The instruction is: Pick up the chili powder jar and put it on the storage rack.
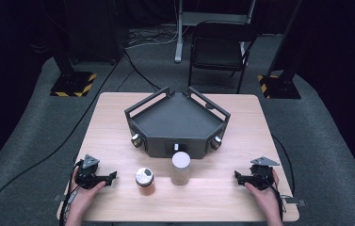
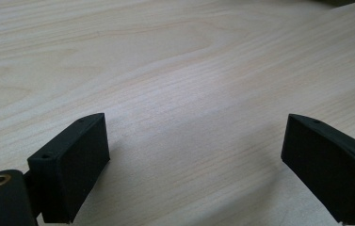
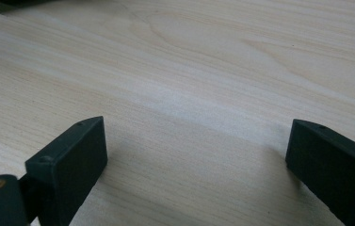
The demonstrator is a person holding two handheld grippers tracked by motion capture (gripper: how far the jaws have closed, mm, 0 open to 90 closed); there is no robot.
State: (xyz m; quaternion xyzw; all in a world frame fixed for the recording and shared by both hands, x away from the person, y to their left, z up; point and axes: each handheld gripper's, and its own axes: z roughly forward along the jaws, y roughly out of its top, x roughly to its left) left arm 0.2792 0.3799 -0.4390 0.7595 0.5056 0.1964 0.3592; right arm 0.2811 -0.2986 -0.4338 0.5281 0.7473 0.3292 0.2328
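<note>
Both grippers rest low on the tabletop, left gripper and right gripper with jaws apart, nothing between. Small jar and pale cylinder stand between them, before the dark tray. Jar likely rigid, smooth, slippery; grip its sides below the lid.

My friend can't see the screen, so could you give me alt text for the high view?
A person's hands rest two open black grippers, the left gripper and the right gripper, on a light wooden table. Between them stand a short jar with a silver lid and a taller pale canister, before a dark angular tray.
</note>
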